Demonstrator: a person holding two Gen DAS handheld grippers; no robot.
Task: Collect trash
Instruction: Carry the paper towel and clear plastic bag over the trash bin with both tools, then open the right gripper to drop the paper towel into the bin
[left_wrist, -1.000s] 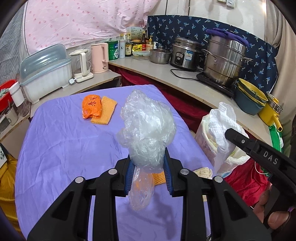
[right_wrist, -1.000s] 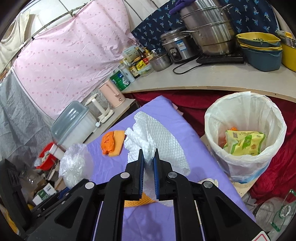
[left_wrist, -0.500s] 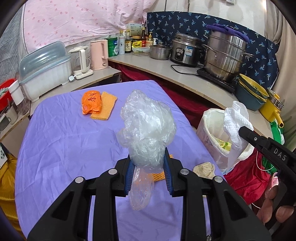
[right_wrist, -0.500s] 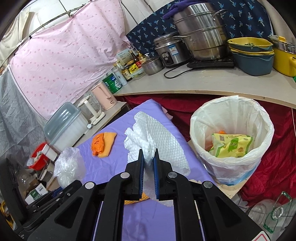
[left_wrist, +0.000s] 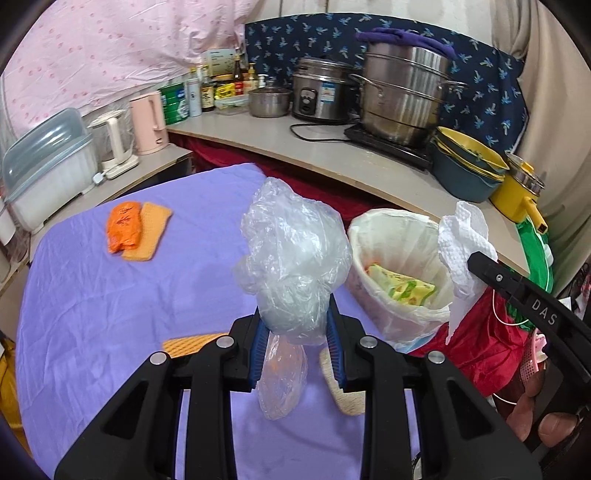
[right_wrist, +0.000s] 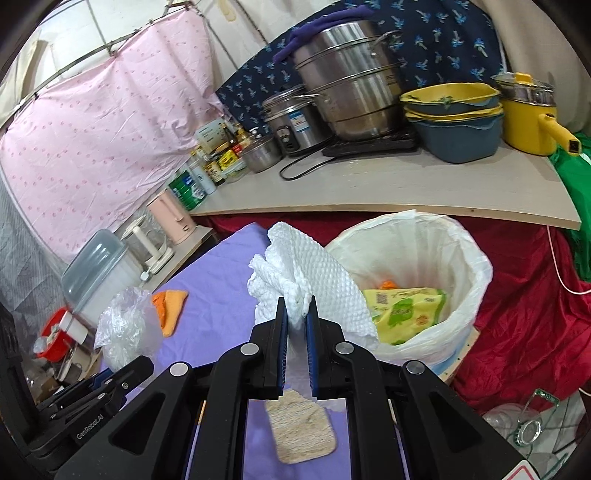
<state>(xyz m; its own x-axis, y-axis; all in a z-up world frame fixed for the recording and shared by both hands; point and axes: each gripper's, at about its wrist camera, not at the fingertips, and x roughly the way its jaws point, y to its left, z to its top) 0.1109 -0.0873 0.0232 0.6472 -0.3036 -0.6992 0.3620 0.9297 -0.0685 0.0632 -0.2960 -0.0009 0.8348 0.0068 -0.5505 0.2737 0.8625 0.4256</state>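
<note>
My left gripper (left_wrist: 295, 317) is shut on a crumpled clear plastic bag (left_wrist: 295, 254), held above the purple table (left_wrist: 110, 295). My right gripper (right_wrist: 295, 314) is shut on a white paper towel (right_wrist: 306, 277), held beside the rim of the white-lined trash bin (right_wrist: 454, 258). The bin (left_wrist: 369, 236) stands off the table's right edge and holds a yellow-green wrapper (right_wrist: 406, 310). The towel (left_wrist: 461, 236) and right gripper also show in the left wrist view. The bag (right_wrist: 125, 321) shows in the right wrist view. An orange wrapper (left_wrist: 123, 225) lies on the table's far side.
An orange cloth (left_wrist: 151, 232) lies under the wrapper. A beige pad (right_wrist: 303, 432) and another orange cloth (left_wrist: 184, 345) lie near the table's front. A counter (left_wrist: 332, 155) behind carries pots, a rice cooker, kettles and bowls. Red cloth (right_wrist: 535, 314) drapes beside the bin.
Both grippers have moved right toward the bin with their loads still held. The bin and its contents have come into fuller view.
</note>
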